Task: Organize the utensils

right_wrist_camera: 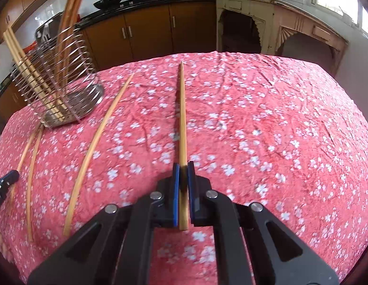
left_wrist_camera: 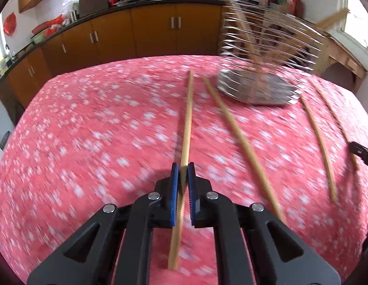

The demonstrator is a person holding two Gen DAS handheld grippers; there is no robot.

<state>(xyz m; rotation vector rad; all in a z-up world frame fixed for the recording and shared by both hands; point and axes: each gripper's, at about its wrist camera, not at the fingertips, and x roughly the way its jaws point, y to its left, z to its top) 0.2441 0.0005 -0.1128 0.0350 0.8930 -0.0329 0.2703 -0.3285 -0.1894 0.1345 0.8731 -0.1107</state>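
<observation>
1. Chopsticks sit clamped in both tools: the left gripper is clenched on one chopstick, and the right gripper is clenched on another chopstick. Each stick runs straight ahead along its gripper's fingers, butt end back between the blue pads, tip pointing away over the pink flowered tablecloth.

2. Loose chopsticks lie just beyond, all roughly lengthwise to the grippers. One loose stick rests just right of the left gripper's stick; from the right wrist the same sort of spare lies to its left, with two more farther left. The tip of the other tool shows at that view's left edge.

3. Wire holder, the likely goal, stands ahead and to the left of the right gripper, and ahead and to the right of the left gripper. Several chopsticks already lean upright in it.

4. Judging by these views, the holder lies between the two hands, neither clearly nearer. Each held stick would have to be lifted and tipped from near-level to upright to enter the holder's open top.

5. Kitchen cabinets line the far wall.
</observation>
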